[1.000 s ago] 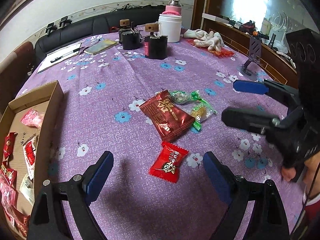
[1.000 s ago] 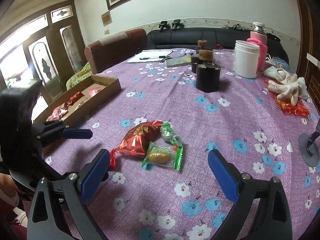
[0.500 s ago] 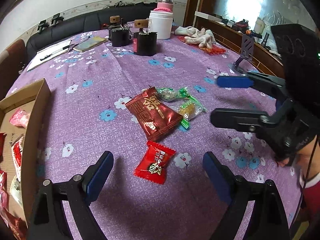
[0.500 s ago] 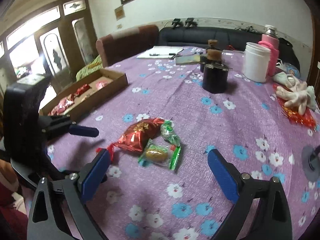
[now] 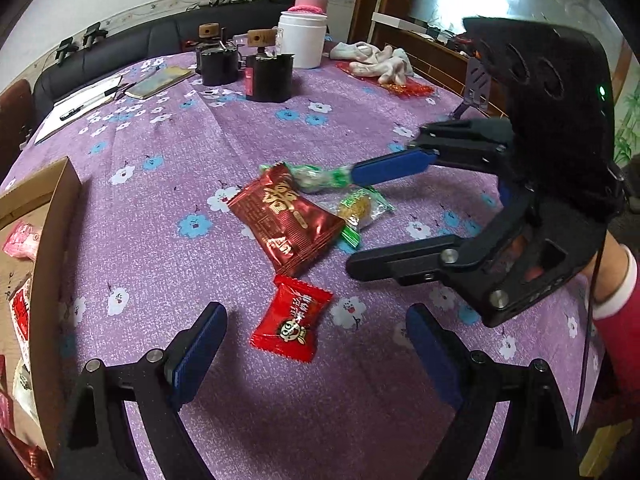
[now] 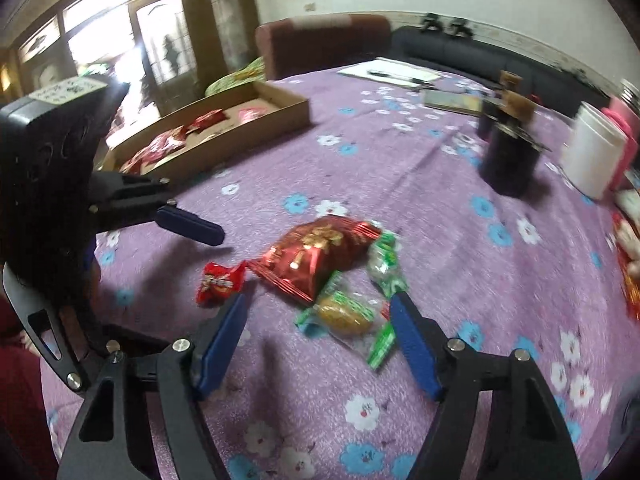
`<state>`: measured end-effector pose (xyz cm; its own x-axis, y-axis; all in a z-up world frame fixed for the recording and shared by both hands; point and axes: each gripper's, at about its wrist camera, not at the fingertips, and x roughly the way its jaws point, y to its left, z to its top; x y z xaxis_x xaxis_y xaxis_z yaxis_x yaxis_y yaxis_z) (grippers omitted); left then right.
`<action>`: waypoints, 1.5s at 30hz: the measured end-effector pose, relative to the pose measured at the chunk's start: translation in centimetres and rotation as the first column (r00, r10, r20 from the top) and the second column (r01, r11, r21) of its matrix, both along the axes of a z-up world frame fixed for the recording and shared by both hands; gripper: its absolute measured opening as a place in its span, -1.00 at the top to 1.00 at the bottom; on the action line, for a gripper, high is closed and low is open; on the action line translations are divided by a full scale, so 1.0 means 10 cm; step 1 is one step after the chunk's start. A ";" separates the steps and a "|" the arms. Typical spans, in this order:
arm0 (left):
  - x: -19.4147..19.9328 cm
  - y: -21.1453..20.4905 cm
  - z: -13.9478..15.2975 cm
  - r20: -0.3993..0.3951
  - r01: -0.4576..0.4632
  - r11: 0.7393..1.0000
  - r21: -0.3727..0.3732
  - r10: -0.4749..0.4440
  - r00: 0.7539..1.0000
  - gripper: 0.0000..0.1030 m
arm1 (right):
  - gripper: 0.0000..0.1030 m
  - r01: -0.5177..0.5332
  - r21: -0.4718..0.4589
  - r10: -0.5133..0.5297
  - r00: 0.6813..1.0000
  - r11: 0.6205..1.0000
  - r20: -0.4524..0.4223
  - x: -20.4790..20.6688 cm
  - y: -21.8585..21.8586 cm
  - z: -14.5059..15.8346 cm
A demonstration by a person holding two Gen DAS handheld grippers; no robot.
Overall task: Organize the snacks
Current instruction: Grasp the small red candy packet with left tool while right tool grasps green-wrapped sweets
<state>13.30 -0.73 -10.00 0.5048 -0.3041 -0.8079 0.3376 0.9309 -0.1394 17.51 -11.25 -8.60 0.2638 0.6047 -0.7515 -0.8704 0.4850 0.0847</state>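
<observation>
On the purple flowered cloth lies a small pile: a large dark red packet, a green twisted candy and a yellow snack in a clear green-edged wrapper. My right gripper straddles the yellow snack and the red packet's corner. Its jaws are closing and the pads stand clear of the wrapper. A small red candy lies between the wide-open fingers of my left gripper, untouched. In the right wrist view only one left finger shows.
A cardboard box holding several red snacks sits at the table's left. Farther back stand two black canisters, a white jar, white gloves and a notepad with a pen.
The right gripper has come in and down over the snack pile, rolled, and its jaws have narrowed around the yellow snack. The left gripper has kept its place, still wide open.
</observation>
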 end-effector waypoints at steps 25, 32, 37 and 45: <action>0.20 0.00 -0.04 -0.023 -0.017 0.998 0.065 0.019 1.000 -0.10 | 0.31 0.128 -0.008 -0.128 0.992 0.992 -0.006 -0.03 -0.28 -0.06; 0.16 0.04 -0.03 -0.027 -0.009 0.996 0.093 0.011 1.000 0.10 | 0.31 0.214 0.123 -0.210 0.977 0.969 -0.045 -0.12 -0.53 0.12; 0.13 -0.01 -0.04 -0.016 -0.005 0.995 0.100 0.007 1.000 0.32 | 0.30 0.237 0.179 -0.232 0.971 0.955 -0.049 -0.22 -0.58 0.22; 0.14 0.00 -0.03 -0.024 -0.031 0.996 0.086 0.033 0.999 0.41 | 0.30 0.289 0.246 -0.275 0.957 0.925 -0.090 -0.30 -0.71 0.26</action>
<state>14.73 -0.71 -10.28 0.4925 -0.2176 -0.8427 0.3051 0.9500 -0.0670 14.50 -18.31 -5.97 0.4150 0.6836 -0.6004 -0.6919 0.6656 0.2796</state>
